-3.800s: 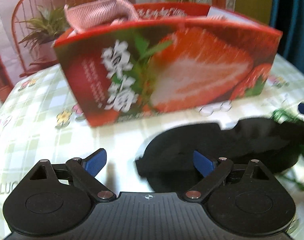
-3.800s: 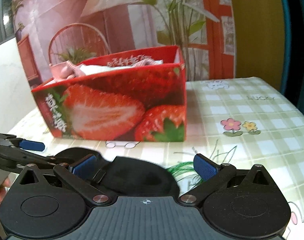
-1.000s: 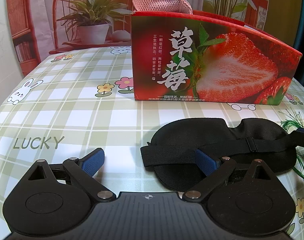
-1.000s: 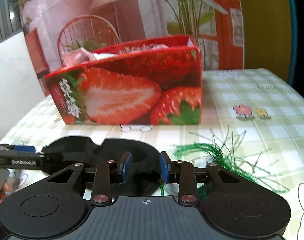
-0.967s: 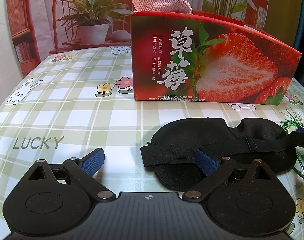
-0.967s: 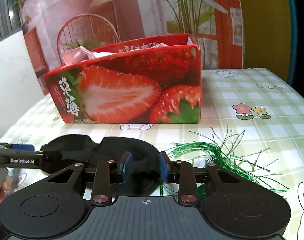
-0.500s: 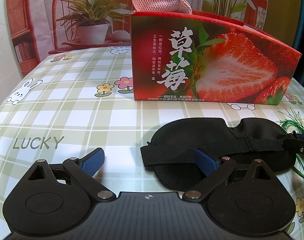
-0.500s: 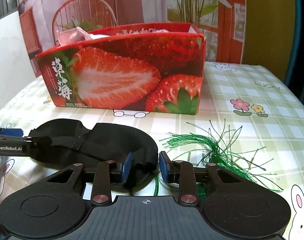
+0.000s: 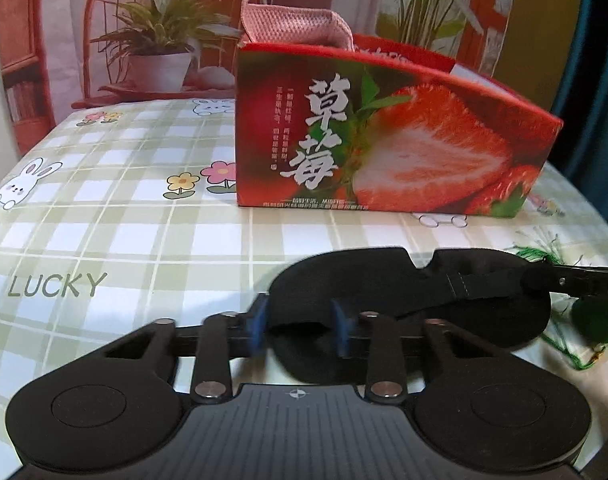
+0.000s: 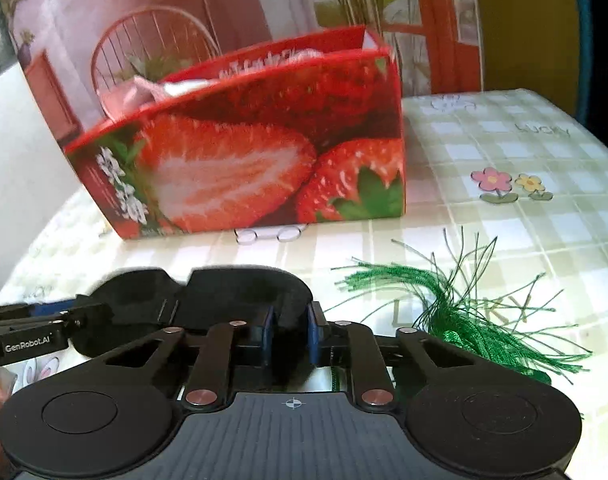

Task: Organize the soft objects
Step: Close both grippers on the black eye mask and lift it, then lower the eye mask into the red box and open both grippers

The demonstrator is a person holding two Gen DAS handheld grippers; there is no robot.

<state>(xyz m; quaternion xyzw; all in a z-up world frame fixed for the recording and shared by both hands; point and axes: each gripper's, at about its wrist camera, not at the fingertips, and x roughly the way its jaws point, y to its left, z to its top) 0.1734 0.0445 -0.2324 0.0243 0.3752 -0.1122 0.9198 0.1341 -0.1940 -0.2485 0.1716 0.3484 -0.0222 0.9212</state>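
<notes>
A: Mask status?

B: Eye mask point(image 9: 404, 276), black, flat on the checked tablecloth point(image 9: 116, 236) in front of the strawberry box point(image 9: 384, 140). My left gripper point(image 9: 300, 328) is closing on its left end, jaws still narrowing, mask edge and strap between the blue pads point(image 9: 258, 326). My right gripper point(image 10: 290, 334) is closing too, pads pinching the mask's right lobe.

A: Around it?

B: Green tassel point(image 10: 456, 304) lies just beside the mask's right end, threads fanned out. Pink knit cloth point(image 9: 296, 26) sticks up out of the box's left corner. Box is open-topped, well behind the mask, not touching it.
</notes>
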